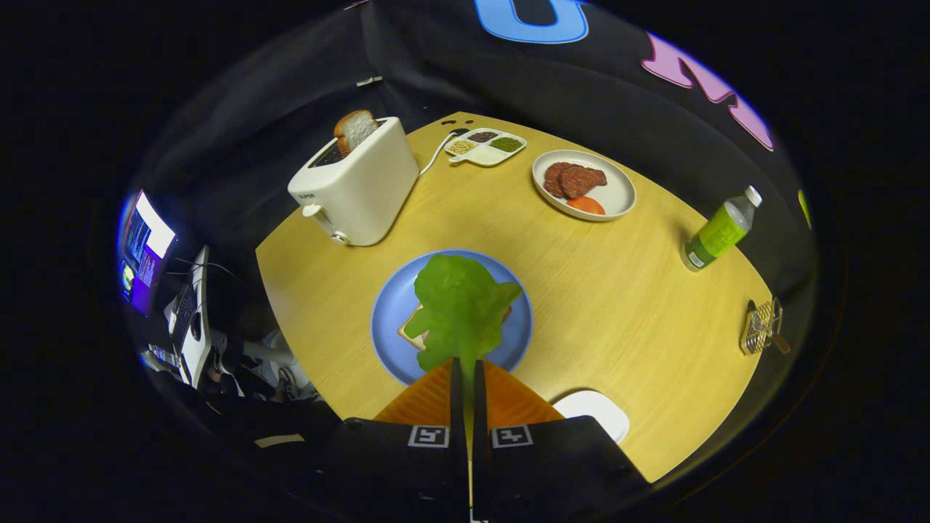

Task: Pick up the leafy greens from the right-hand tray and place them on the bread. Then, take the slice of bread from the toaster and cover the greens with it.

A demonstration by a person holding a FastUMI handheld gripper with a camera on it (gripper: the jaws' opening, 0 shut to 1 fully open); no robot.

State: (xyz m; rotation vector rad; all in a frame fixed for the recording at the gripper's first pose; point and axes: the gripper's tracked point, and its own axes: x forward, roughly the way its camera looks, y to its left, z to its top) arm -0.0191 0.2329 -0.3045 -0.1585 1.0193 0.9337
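My gripper (466,363) is shut on the stem of a green lettuce leaf (462,305), which hangs just ahead of the fingers. Under the leaf lies a slice of bread (411,330) on a blue plate (392,305); the leaf hides most of the bread. Whether the leaf touches the bread I cannot tell. Beyond the plate, to the left, stands a white toaster (360,185) with a slice of toast (354,131) sticking up from its slot.
A white plate (614,196) with meat slices and a tomato slice sits far right. A divided condiment dish (485,147) is behind it. A green bottle (719,231) and a small wire rack (761,327) stand near the right edge. A white tray (592,410) lies beside my fingers.
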